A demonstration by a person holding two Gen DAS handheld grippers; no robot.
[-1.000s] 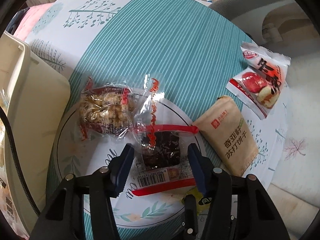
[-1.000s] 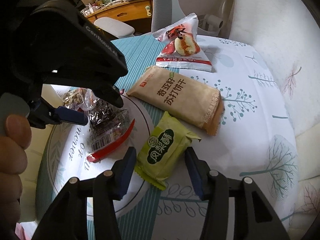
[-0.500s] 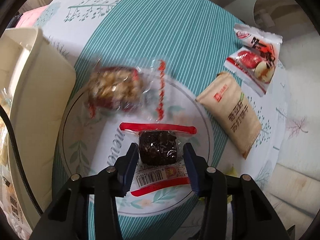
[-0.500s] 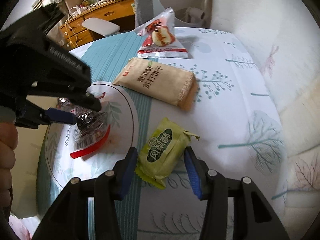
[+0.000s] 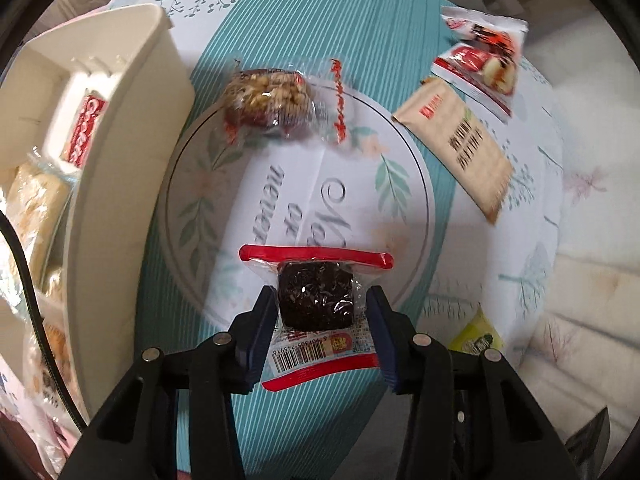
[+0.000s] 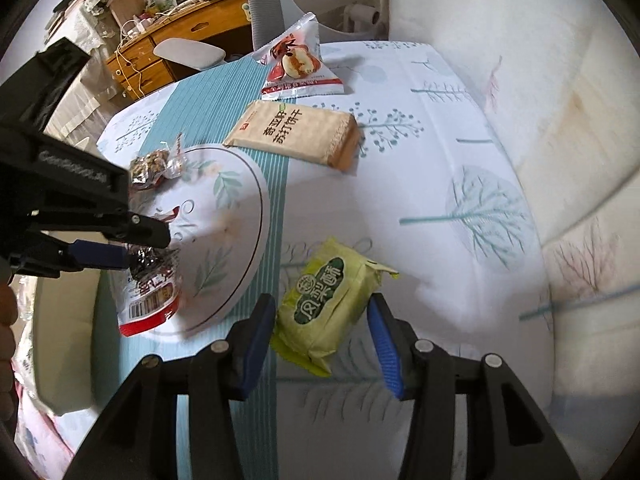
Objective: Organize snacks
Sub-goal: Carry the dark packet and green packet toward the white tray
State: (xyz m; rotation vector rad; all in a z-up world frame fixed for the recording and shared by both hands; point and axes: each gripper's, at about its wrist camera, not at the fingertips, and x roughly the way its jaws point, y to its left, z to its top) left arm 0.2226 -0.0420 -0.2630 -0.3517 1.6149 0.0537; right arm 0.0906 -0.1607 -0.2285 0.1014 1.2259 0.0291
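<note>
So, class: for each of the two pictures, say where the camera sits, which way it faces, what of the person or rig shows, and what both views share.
Left wrist: sits on the left tongs, faces steeply down at the tablecloth; its blue pads grip the dark snack packet; cream bin alongside.
Right wrist: sits on the right tongs, faces down and across the table toward a desk; pads grip the green pastry packet; the left tongs and a fingertip show.
Shared: dark packet, nut snack, brown cracker pack, red-and-white bag.
</note>
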